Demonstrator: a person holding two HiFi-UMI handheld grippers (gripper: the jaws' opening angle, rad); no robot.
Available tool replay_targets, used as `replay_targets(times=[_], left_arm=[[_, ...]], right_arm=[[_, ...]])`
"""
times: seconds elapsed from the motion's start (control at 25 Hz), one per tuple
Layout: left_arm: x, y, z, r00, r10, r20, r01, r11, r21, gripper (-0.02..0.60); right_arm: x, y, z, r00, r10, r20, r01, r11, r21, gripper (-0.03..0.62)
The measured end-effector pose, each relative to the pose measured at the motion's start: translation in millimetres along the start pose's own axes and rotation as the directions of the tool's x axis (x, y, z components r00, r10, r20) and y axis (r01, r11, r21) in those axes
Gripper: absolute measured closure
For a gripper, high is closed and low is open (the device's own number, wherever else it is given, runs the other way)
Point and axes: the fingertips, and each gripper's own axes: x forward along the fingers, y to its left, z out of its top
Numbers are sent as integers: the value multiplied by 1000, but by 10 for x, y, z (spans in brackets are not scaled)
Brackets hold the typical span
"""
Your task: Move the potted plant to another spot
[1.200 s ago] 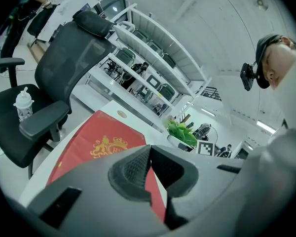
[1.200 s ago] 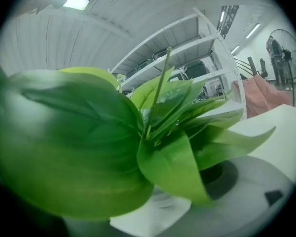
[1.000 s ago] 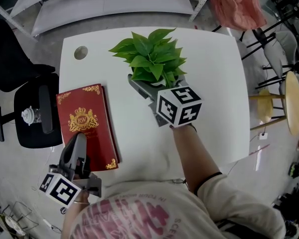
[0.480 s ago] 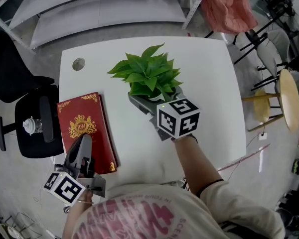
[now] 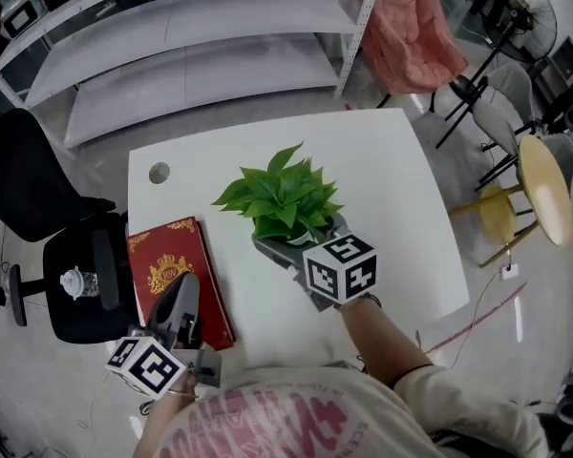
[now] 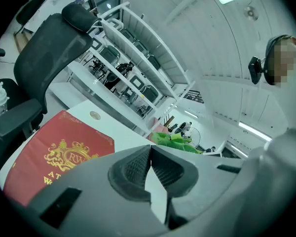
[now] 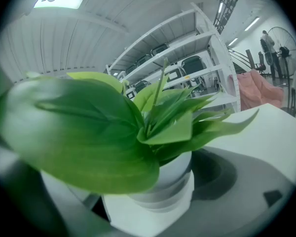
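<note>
Clamping the white pot of the potted plant (image 5: 279, 198), the right gripper (image 5: 291, 244) has its fingers (image 7: 224, 174) pressed against either side of the pot, with leaves spilling over them. The plant is near the middle of the white counter (image 5: 392, 189), just right of a red book (image 5: 177, 273). Whether the pot's base touches the counter cannot be told. The left gripper (image 5: 183, 301) hovers at the counter's near edge over the book's corner, its 2 fingers (image 6: 130, 169) shut together on nothing.

The main risk looks like slippage. The pot seems smooth and rounded, so a loose squeeze could let it rotate or tip while carried. The foliage also hides the base, so a blind set-down might land it partly on the book or too near an edge.
</note>
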Motion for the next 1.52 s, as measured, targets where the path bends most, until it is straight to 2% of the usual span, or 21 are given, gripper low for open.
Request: replay_targets(times=[0.12,0.24,0.36,0.52,0.8,1.12,1.36,1.52], left_arm=[[-19,-106,44,1000,-22,6,22,1000,6,577],[-53,-245,84,999,-49,11,49,998,43,577],[-105,-387,181,996,-86,31,83,994,76,577],[-224,-493,345,990,-123,72,117,990,78,577],[-511,-734,628,976,-189,107,171,972,159,577],[-859,-868,774,960,-250,129,224,956,188,577],[-1134,-892,807,952,-274,136,245,949,199,577],[-1354,-820,660,948,-289,136,260,945,199,577]], right_arm=[[-130,106,42,1000,4,18,-3,1000,-7,52],[-290,218,95,999,5,45,-5,1000,-13,52],[-456,332,200,995,5,97,-4,1000,-4,52],[-697,482,356,987,-18,161,21,1000,-19,52],[-1058,826,641,960,-51,277,57,998,-11,52],[-1405,1275,906,923,-56,382,77,996,-41,52],[-1565,1595,963,906,-52,421,82,995,-53,54],[-1651,1789,774,900,-54,433,90,994,-62,53]])
